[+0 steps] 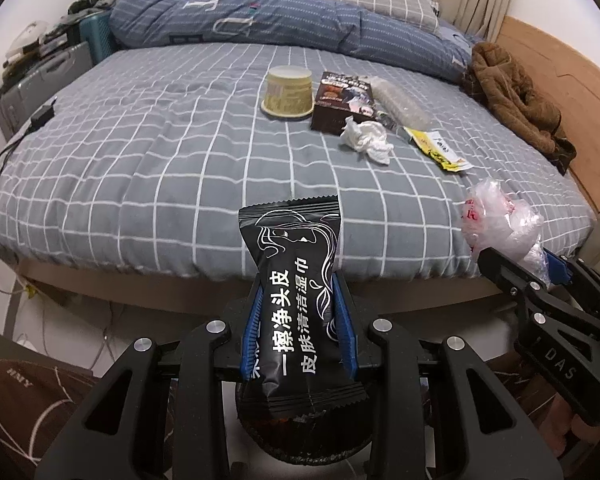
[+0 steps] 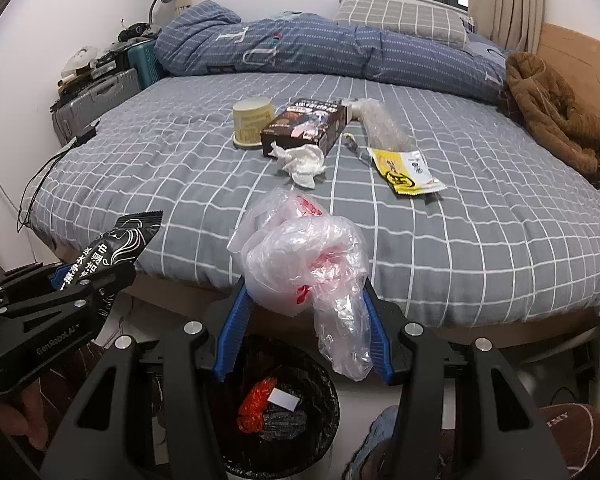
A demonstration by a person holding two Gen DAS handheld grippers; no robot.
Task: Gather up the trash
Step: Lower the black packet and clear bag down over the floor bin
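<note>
Mid-task: left gripper (image 1: 298,320) clamps a black wipes packet (image 1: 296,292) and right gripper (image 2: 306,320) a crumpled plastic bag (image 2: 312,264) above the part-filled bin (image 2: 276,408), while cup (image 2: 254,126), box (image 2: 304,126), tissue (image 2: 302,162) and yellow wrapper (image 2: 406,170) remain on the bed (image 2: 480,240).

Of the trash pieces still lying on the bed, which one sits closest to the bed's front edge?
The yellow and white sachet wrapper. It lies nearer the front edge than the crumpled white tissue, brown box, beige cup and clear plastic roll.

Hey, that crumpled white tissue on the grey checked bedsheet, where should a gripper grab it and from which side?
Pinch the crumpled white tissue across its raised, bunched middle, coming down from above on the near side. The dark brown cardboard box sits right behind it, so approaching from the back looks blocked, and the soft folds should compress easily.
</note>
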